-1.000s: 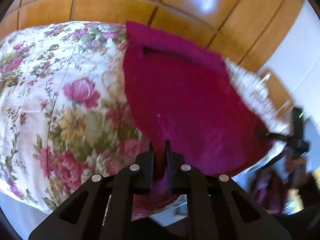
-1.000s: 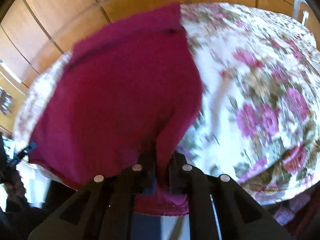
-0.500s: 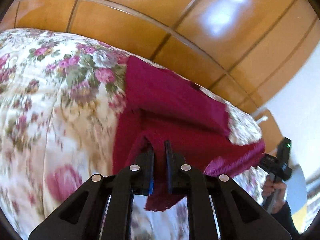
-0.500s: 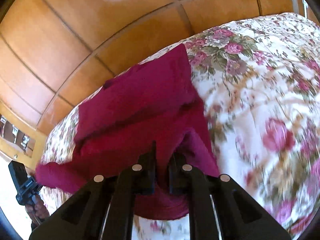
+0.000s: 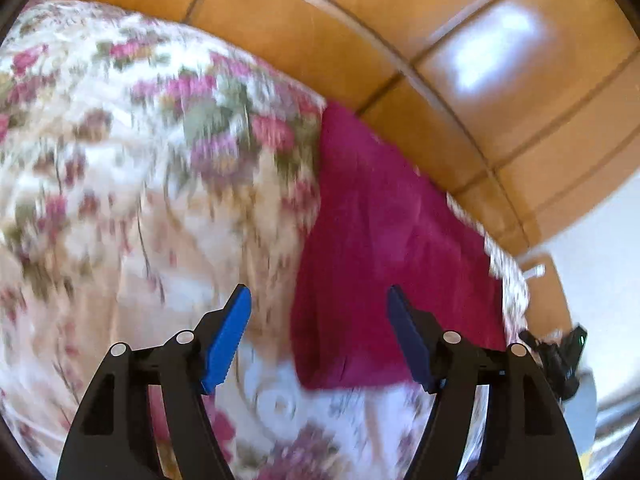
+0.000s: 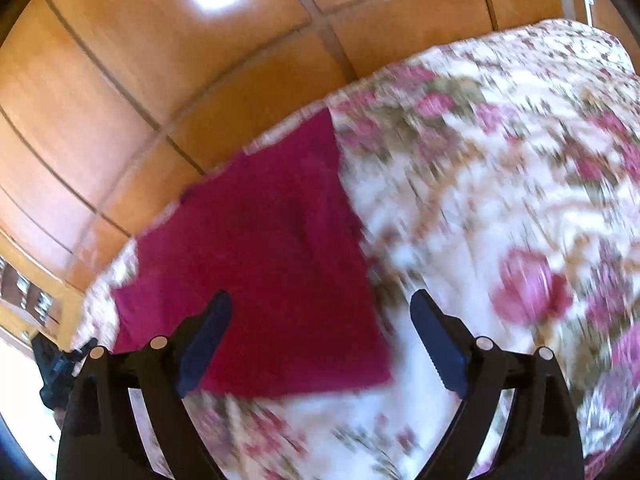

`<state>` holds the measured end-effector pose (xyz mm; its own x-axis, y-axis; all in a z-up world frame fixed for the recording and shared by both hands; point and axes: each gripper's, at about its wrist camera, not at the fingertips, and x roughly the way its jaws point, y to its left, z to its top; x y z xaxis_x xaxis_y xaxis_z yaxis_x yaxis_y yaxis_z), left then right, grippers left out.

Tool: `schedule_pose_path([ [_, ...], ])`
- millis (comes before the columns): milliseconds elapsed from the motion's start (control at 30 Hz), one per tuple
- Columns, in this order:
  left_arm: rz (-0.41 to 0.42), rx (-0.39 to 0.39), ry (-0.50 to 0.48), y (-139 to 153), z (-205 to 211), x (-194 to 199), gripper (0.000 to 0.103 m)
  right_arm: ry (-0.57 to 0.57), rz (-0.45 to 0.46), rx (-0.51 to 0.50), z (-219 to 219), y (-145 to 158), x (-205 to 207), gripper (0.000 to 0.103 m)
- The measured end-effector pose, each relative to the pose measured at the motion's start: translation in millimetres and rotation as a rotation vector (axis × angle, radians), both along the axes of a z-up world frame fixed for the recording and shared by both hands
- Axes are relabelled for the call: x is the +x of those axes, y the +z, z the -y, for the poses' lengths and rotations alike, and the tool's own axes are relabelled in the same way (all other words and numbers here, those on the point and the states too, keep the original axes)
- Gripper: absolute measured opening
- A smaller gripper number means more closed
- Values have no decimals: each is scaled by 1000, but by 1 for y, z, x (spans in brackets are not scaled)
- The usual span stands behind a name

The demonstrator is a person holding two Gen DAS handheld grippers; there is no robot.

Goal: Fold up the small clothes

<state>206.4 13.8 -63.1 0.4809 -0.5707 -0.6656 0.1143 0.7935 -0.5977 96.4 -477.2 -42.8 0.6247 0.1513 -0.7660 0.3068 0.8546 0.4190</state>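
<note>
Left gripper [image 5: 319,300] spread wide, blue pads gripping nothing. Right gripper [image 6: 321,307] likewise spread and unloaded. Just ahead of both, magenta garment [image 5: 384,248] lying flat on the floral bedspread [image 5: 140,200], between the left fingers toward the right pad, behind the right gripper's left pad. Beyond, glossy wooden panels [image 6: 160,80].

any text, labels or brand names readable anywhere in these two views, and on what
None can be read in either view.
Magenta folded garment: no tag, print or label shows.
Floral bedspread: only a rose pattern, motion-blurred.
Orange wooden panel wall: bare panels and light glare.
Left gripper and right gripper, both open: plain black arms, blue pads, no markings.
</note>
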Motion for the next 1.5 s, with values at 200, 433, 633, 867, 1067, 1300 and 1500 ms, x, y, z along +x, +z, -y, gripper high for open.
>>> schedule_pose_path([
  [200, -6, 48, -103, -16, 36, -16, 52, 12, -58, -34, -14, -29, 9, 48],
  [433, 32, 138, -156, -6, 46, -33, 21, 45, -36, -38, -30, -14, -11, 20],
  [633, 34, 132, -184, 3, 25, -80, 21, 74, -42, -10, -44, -5, -61, 20],
  [867, -34, 98, -203, -3, -5, -166, 21, 166, -136, -15, -67, -7, -139, 20],
  [1067, 0, 102, -154, 5, -13, -167, 40, 145, -123, -57, -63, -2, -136, 40],
  [1300, 50, 119, -81, 14, -10, -114, 49, 85, -61, -144, -51, 4, -84, 54],
  [1500, 115, 160, -161, 20, 14, -99, 14, 96, -53, -160, -53, 1, -59, 19],
])
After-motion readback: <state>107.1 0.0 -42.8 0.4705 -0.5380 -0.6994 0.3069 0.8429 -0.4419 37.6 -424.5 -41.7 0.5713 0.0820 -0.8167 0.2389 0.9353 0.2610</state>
